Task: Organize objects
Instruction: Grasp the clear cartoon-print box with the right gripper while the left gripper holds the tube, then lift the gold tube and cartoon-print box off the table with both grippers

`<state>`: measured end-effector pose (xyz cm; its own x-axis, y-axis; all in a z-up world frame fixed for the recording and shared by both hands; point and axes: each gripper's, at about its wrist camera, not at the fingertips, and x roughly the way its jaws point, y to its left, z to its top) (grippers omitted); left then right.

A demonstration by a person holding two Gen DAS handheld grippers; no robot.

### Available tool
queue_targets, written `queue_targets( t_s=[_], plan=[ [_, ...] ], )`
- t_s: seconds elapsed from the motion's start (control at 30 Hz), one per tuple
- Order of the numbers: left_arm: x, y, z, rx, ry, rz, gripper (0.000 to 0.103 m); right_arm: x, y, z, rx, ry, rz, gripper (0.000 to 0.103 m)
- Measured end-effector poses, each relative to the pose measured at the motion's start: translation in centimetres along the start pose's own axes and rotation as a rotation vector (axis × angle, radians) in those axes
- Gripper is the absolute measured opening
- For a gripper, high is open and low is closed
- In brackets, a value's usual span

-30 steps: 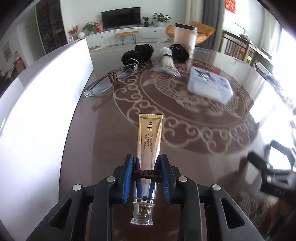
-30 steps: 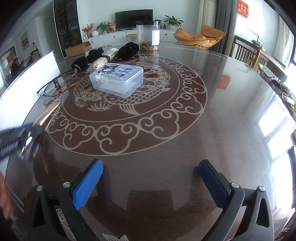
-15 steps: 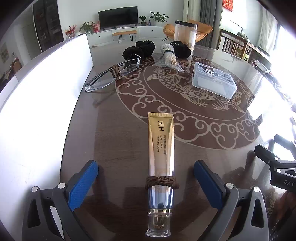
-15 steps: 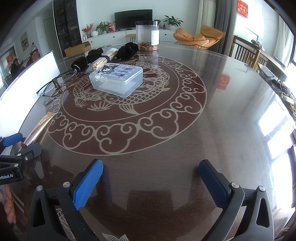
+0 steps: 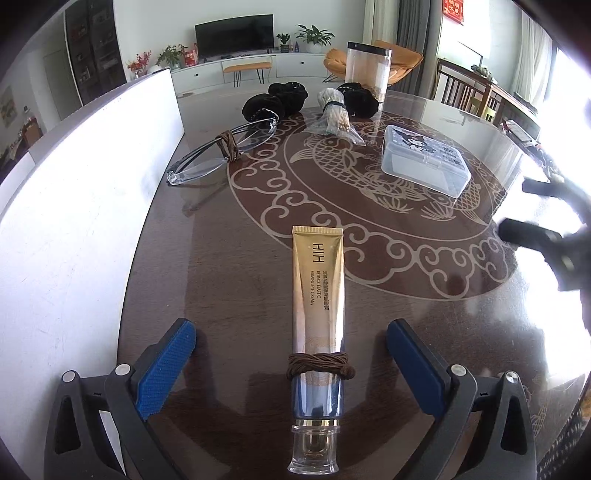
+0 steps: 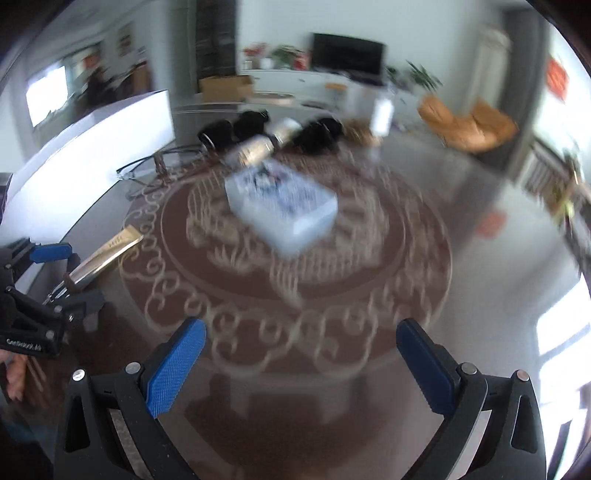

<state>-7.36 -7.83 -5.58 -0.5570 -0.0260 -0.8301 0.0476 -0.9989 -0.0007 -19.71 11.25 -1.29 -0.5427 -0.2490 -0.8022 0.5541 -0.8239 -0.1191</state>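
Tube (image 5: 317,317) lies between spread left hand-held gripper (image 5: 291,363) pads, untouched.

Counter (image 5: 229,280): dark glossy wood under glass, pale fish-and-cloud scroll pattern inlaid in round medallion. White panel (image 5: 74,206) standing upright along counter's left edge. Room behind: black television (image 5: 234,36) on long white cabinet (image 5: 295,64), potted plants (image 5: 314,35) beside television, small stool with orange seat (image 5: 246,67) before cabinet. Orange armchair (image 5: 406,61) near grey curtain. Wooden chairs (image 5: 469,92) at right. Red hanging decoration (image 5: 453,9) on wall. Right wrist view blurred.
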Motion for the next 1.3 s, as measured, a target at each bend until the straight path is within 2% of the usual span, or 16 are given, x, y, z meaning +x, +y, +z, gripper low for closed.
queue_targets(
  t_s=[0.1, 0.2, 0.27, 0.37, 0.43, 0.47, 0.5, 0.53, 0.67, 0.83, 1.0, 1.17, 1.2, 1.3],
  plan=[
    [0.0, 0.0, 0.0, 0.001, 0.0, 0.0, 0.103, 3.5, 0.4, 3.8, -0.114, 0.135, -0.022, 0.103],
    [0.0, 0.0, 0.0, 0.001, 0.0, 0.0, 0.103, 5.9, 1.5, 6.5, -0.183, 0.168, -0.09, 0.103],
    [0.0, 0.0, 0.0, 0.0, 0.0, 0.0, 0.103, 7.0, 1.9, 8.0, -0.163, 0.168, -0.083, 0.103],
    [0.0, 0.0, 0.0, 0.0, 0.0, 0.0, 0.103, 8.6, 2.2, 9.4, -0.114, 0.205, -0.008, 0.103],
    [0.0, 0.0, 0.0, 0.0, 0.0, 0.0, 0.103, 9.6, 2.4, 9.6, -0.101, 0.228, -0.007, 0.102],
    [0.0, 0.0, 0.0, 0.0, 0.0, 0.0, 0.103, 9.7, 2.2, 9.6, -0.069, 0.229, 0.02, 0.097],
    [0.0, 0.0, 0.0, 0.0, -0.001, 0.0, 0.103, 9.6, 1.8, 9.6, -0.028, 0.219, 0.05, 0.077],
    [0.0, 0.0, -0.1, 0.0, 0.0, 0.0, 0.103, 9.3, 1.3, 9.6, 0.018, 0.212, 0.067, 0.063],
    [0.0, 0.0, -0.1, 0.0, -0.001, 0.0, 0.103, 8.3, 0.9, 8.1, 0.069, 0.204, 0.025, 0.063],
    [0.0, 0.0, 0.0, -0.001, 0.0, 0.0, 0.103, 5.1, 0.3, 3.5, 0.195, 0.184, -0.025, 0.063],
    [0.0, 0.0, 0.0, 0.0, -0.001, 0.0, 0.103, -0.7, 2.5, -3.5, 0.265, 0.057, -0.071, 0.063],
    [0.0, 0.0, 0.0, -0.001, -0.001, 0.0, 0.103, -3.4, 4.6, -6.7, 0.318, -0.006, -0.108, 0.063],
    [0.0, 0.0, 0.0, -0.001, -0.001, 0.0, 0.103, -3.5, 4.7, -6.8, 0.327, -0.012, -0.107, 0.065],
    [0.0, 0.0, 0.0, 0.0, -0.001, 0.001, 0.103, -3.2, 4.3, -7.3, 0.343, -0.023, -0.115, 0.082]
  ],
)
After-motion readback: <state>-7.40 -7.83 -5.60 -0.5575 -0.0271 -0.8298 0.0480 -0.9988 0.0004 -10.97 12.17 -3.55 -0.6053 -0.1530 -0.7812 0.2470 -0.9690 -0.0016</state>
